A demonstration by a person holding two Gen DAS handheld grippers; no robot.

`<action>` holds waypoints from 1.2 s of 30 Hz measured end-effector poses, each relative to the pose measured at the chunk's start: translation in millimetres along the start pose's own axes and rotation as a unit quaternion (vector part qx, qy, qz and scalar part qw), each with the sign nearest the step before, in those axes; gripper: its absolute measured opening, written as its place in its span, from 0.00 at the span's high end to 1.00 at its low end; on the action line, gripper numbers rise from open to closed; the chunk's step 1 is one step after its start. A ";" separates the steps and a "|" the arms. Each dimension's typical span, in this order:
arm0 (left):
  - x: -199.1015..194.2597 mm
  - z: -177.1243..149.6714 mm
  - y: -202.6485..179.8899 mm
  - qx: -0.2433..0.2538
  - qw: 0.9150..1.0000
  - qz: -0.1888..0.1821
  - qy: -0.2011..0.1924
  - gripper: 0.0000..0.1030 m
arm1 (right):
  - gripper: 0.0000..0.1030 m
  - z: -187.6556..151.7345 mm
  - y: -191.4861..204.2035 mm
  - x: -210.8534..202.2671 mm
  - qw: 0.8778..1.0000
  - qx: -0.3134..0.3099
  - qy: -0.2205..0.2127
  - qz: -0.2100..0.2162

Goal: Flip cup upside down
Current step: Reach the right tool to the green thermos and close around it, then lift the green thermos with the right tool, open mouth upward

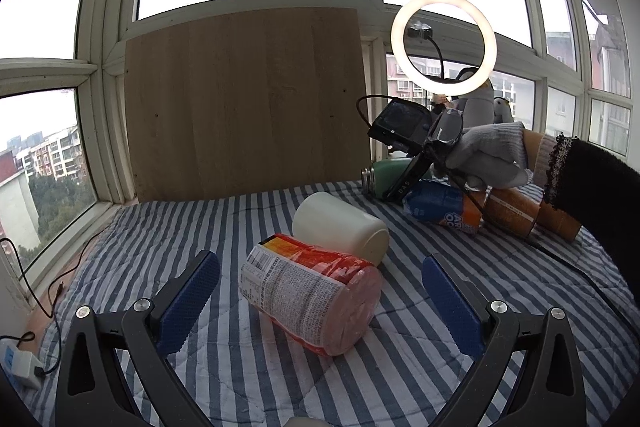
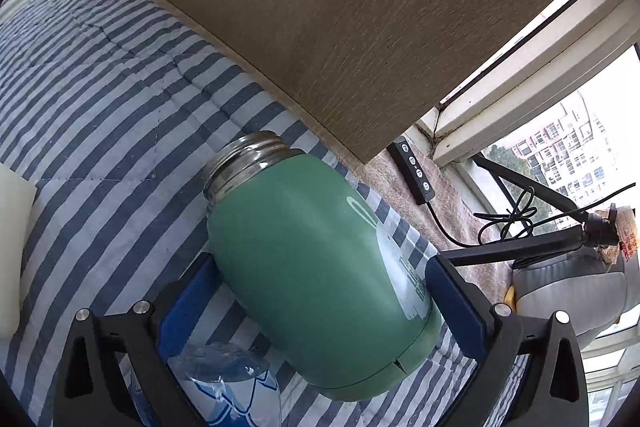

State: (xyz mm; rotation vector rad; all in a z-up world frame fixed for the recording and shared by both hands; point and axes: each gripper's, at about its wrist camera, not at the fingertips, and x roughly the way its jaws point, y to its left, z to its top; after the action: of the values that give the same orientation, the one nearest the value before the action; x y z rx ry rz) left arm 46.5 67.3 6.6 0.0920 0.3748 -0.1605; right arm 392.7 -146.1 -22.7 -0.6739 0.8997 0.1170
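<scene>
A green insulated cup [image 2: 320, 267] with a bare steel threaded mouth lies on its side on the striped cloth [image 2: 100, 87], mouth toward the wooden board. My right gripper [image 2: 320, 291] is open, its blue pads [image 2: 456, 303] on either side of the cup's body; I cannot tell if they touch it. In the left wrist view the cup [image 1: 384, 173] shows only partly behind the right gripper's body [image 1: 416, 139]. My left gripper [image 1: 320, 291] is open and empty, its pads either side of a lying instant-noodle cup [image 1: 312, 295].
A white cup [image 1: 340, 227] lies on its side behind the noodle cup. A blue and orange packet [image 1: 440, 207] and brown tubes [image 1: 516, 211] lie at the right. A wooden board [image 1: 248, 99] stands at the back, with a ring light [image 1: 444, 43] beside it. A crumpled plastic bottle [image 2: 228, 387] lies under the right gripper.
</scene>
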 end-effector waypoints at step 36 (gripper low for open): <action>2.3 -5.2 -1.1 0.013 1.000 0.013 -0.003 0.01 | 0.24 48.6 39.3 -73.2 0.987 0.059 -0.146 -0.035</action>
State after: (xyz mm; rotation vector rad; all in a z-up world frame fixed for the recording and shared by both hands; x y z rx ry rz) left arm 46.6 66.5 0.9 0.1220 0.3663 -0.1393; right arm 365.4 -73.5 34.3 -0.5599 0.5953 0.0965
